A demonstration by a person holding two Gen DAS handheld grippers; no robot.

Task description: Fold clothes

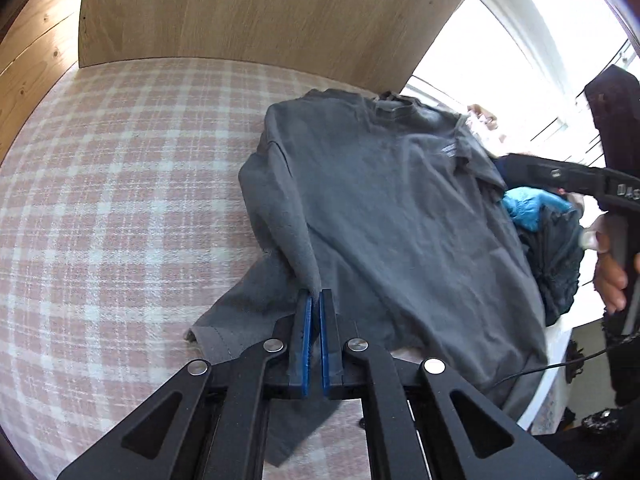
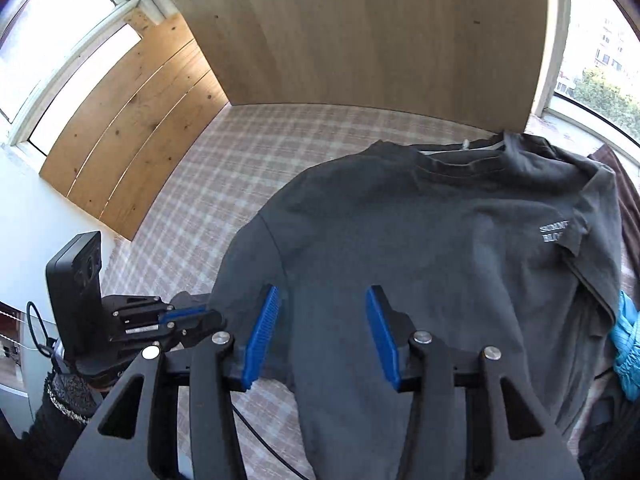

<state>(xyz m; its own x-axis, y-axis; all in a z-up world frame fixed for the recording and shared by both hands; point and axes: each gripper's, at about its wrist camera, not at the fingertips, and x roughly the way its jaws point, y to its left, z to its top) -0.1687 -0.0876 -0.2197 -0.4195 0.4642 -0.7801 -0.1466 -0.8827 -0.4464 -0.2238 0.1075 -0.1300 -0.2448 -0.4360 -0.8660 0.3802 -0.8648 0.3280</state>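
Fold barely begun: left gripper [image 1: 315,300] pinches grey shirt [image 1: 384,216] sleeve inward, right gripper [image 2: 322,312] gapes empty above, body unfolded near bed [image 1: 120,168] right edge.

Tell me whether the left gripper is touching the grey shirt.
Touching. The left wrist view shows the left gripper shut on a fold of the grey shirt.

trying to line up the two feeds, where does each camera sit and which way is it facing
Left wrist: sits on the left gripper, looking along its shut fingers, pinching a sleeve of the grey t-shirt, toward the wooden headboard; the person's hand shows at right.
Right wrist: sits on the right gripper, jaws open above the shirt, facing the same headboard; the left gripper shows at lower left.
Shared: the shirt, the checked bedcover, the blue garment.
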